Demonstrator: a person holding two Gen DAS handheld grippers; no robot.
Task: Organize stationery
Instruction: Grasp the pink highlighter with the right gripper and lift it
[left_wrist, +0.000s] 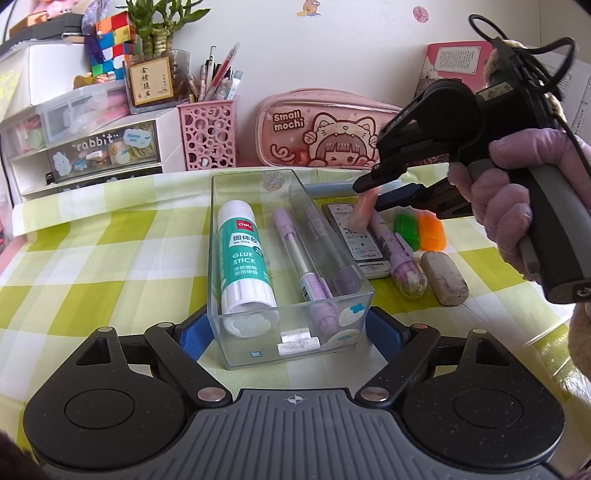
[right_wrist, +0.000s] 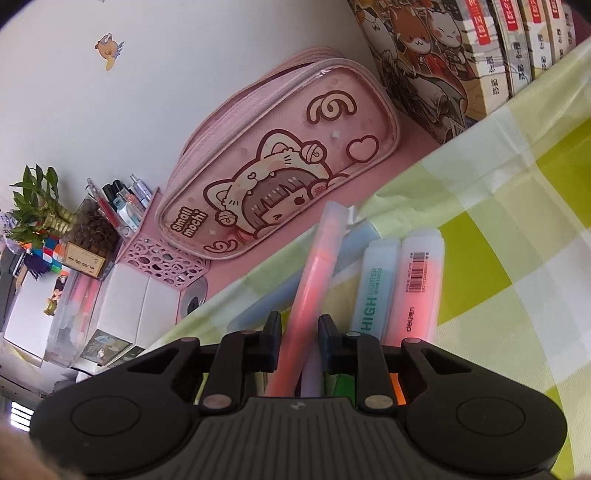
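Left wrist view: the left gripper (left_wrist: 288, 326) clasps the clear box (left_wrist: 255, 206) at lower centre, a glue stick (left_wrist: 243, 258) inside. At right, the right gripper (left_wrist: 373, 188) pinches a pink highlighter (left_wrist: 362, 212).

Right wrist view: the right gripper (right_wrist: 298, 332) is closed on the pink highlighter (right_wrist: 314, 273) at centre, above the checked cloth (right_wrist: 498, 229).
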